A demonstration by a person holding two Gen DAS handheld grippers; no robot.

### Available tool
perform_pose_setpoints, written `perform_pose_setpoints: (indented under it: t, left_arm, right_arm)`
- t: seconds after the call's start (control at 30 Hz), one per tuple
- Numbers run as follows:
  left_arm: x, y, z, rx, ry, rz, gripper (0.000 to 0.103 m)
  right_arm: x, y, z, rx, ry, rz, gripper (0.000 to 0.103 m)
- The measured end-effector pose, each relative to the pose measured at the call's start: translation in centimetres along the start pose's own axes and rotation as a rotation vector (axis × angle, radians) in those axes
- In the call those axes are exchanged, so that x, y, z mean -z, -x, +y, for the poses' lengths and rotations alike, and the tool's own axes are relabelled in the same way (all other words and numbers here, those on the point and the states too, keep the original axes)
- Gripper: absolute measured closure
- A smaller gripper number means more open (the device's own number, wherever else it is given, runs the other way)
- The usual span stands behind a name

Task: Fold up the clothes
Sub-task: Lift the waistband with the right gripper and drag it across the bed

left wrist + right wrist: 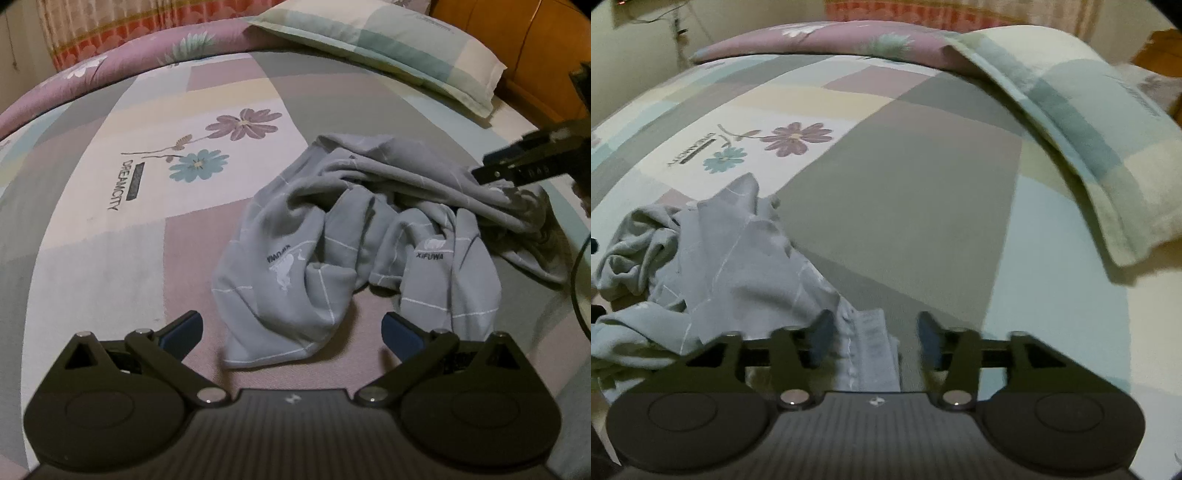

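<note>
A crumpled grey-blue grid-patterned cotton garment (354,236) lies heaped on the pastel patchwork bedsheet (110,229), directly ahead of the wide-open, empty left gripper (291,330), while the open right gripper (875,338) straddles its buttoned edge, nearer.

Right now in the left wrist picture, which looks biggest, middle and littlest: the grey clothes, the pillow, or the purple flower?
1. Grey clothes, but nearer the camera, so unsure against the pillow.
2. Pillow, farther off and partly cut off.
3. Purple flower, clearly littlest.
</note>
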State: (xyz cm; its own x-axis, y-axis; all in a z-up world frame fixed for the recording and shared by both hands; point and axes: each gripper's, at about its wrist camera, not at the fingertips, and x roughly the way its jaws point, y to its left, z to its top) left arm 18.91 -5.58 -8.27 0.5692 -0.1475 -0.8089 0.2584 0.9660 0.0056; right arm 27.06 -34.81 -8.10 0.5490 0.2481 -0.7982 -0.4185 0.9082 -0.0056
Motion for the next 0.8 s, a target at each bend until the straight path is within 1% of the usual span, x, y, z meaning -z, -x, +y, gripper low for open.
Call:
perform_pose_setpoints:
  t: [0.07,0.1,0.13,0.17,0.2,0.27,0.33,0.43,0.5,0.7,0.8]
  left_arm:
    - [0.1,-0.2,0.0,0.000,0.002,0.004,0.001]
    - [0.1,-0.3,0.0,0.000,0.003,0.007,0.001]
    - [0.1,-0.4,0.1,-0.001,0.004,0.010,0.001]
    - [0.2,-0.4,0.1,-0.003,0.005,0.013,0.001]
    - [0.3,-0.4,0.2,-0.005,0.006,0.014,0.001]
    - [0.4,-0.6,0.5,-0.008,0.012,0.018,0.001]
    - [0.3,-0.8,0.8,-0.012,0.024,0.022,0.001]
    - [0.0,-1.0,1.0,-0.010,0.041,0.023,0.001]
    - [-0.1,-1.0,1.1,-0.004,0.044,0.020,0.001]
    - [-0.1,-1.0,1.0,-0.011,0.034,0.022,0.001]
    - [-0.1,-0.9,1.1,-0.017,0.035,0.022,0.001]
  right_arm:
    - [-0.4,-0.9,0.0,-0.038,0.015,0.034,0.043]
    - [-0.5,-1.5,0.1,-0.057,0.023,0.054,0.048]
    - [-0.5,-2.2,0.3,-0.076,0.031,0.075,0.071]
    - [-0.5,-2.3,0.5,-0.073,0.043,0.073,0.076]
    - [-0.5,-2.4,0.7,-0.068,0.056,0.069,0.076]
    - [-0.7,-1.5,0.8,-0.018,0.071,0.019,0.077]
    - [-1.3,-0.9,-0.2,0.030,0.030,-0.020,0.077]
    - [-2.1,-0.5,-2.6,0.153,-0.040,-0.055,0.078]
    - [-2.5,-0.8,-4.4,0.212,-0.095,-0.062,0.078]
    - [-2.2,-2.7,-8.5,0.312,-0.242,-0.020,0.078]
    - [-2.1,-3.7,-10.6,0.361,-0.315,0.001,0.077]
